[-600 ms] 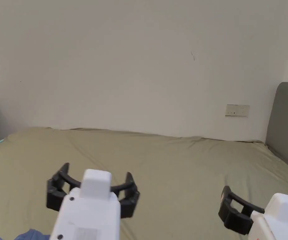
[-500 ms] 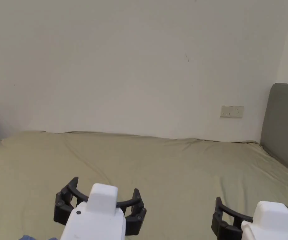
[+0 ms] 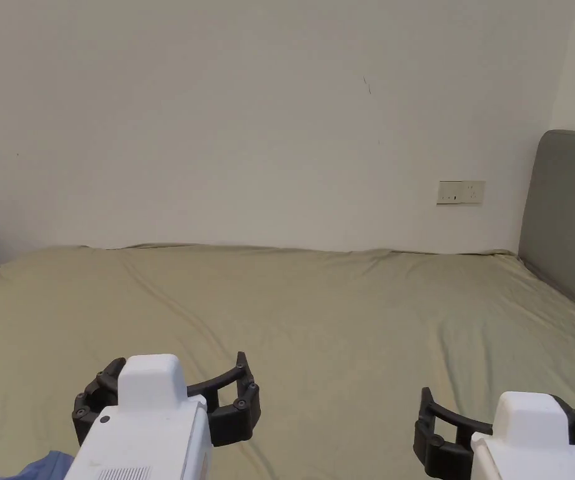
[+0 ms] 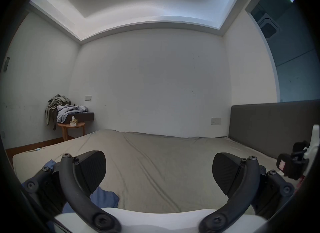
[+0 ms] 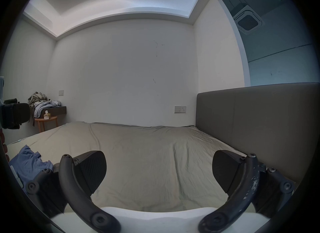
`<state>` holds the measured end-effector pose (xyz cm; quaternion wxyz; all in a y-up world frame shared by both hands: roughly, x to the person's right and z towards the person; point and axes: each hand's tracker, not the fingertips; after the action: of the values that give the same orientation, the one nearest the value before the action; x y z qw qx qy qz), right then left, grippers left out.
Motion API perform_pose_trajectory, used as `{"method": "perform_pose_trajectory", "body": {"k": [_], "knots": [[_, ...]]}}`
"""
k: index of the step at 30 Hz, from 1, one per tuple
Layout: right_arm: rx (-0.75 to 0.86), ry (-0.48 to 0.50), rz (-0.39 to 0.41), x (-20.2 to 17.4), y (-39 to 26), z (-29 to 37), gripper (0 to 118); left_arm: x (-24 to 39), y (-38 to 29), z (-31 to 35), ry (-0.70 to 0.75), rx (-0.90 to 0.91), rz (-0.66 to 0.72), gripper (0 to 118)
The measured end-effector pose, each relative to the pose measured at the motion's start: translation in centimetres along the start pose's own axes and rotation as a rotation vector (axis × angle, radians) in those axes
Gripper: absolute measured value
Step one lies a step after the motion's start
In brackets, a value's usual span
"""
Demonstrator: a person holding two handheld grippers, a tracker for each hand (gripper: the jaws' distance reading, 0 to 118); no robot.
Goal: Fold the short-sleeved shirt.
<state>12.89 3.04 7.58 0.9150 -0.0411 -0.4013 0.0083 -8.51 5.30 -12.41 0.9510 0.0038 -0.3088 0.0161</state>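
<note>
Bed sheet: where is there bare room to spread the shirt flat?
The sheet lies bare from the wall to the headboard, ahead of both open tools, left and right. The crumpled blue shirt crowds the near left edge. The side table beyond the bed's far left corner is piled with clothes.

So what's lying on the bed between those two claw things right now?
Nothing but bare olive sheet. In the head view, the left gripper and right gripper hover apart, jaws open, with only wrinkled bedding between them. The blue shirt lies off to the left.
</note>
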Motion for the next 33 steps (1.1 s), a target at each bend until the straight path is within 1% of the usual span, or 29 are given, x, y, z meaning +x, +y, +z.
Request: {"method": "perform_pose_trajectory", "body": {"k": [3,5,8,13,16,19,22,24,26,29,33], "knots": [[0.004,-0.001,0.002,0.2,0.1,0.1,118,0.7,-0.7,0.2,-0.02,-0.02,-0.047,118],[0.009,-0.003,-0.005,0.3,0.3,0.2,118,0.9,-1.1,0.4,-0.033,-0.028,-0.05,118],[0.016,0.001,-0.009,0.4,0.4,0.4,118,0.9,-1.4,0.4,-0.058,-0.057,-0.023,118],[0.032,-0.001,0.008,0.2,0.5,0.9,118,0.6,-1.4,0.1,-0.032,-0.077,0.018,118],[0.032,0.001,-0.001,0.2,0.5,0.9,118,0.4,-1.3,0.2,-0.033,-0.075,0.026,118],[0.037,0.011,-0.008,0.1,0.5,1.0,118,0.6,-1.4,0.3,-0.033,-0.074,0.006,118],[0.043,-0.019,0.006,-0.2,0.4,1.2,118,0.9,-1.6,0.6,-0.057,-0.032,-0.032,118],[0.046,-0.021,0.013,-0.1,0.3,1.3,118,1.5,-1.4,0.6,-0.054,-0.037,-0.052,118],[0.054,-0.014,-0.002,0.1,0.1,1.4,118,1.9,-1.2,0.7,-0.058,-0.036,-0.072,118],[0.052,-0.011,-0.019,0.4,0.2,1.7,118,2.0,-1.0,0.5,-0.109,-0.06,-0.053,118],[0.061,-0.036,-0.011,0.4,0.4,2.1,118,2.2,-1.3,0.8,-0.119,-0.053,-0.045,118]]}}
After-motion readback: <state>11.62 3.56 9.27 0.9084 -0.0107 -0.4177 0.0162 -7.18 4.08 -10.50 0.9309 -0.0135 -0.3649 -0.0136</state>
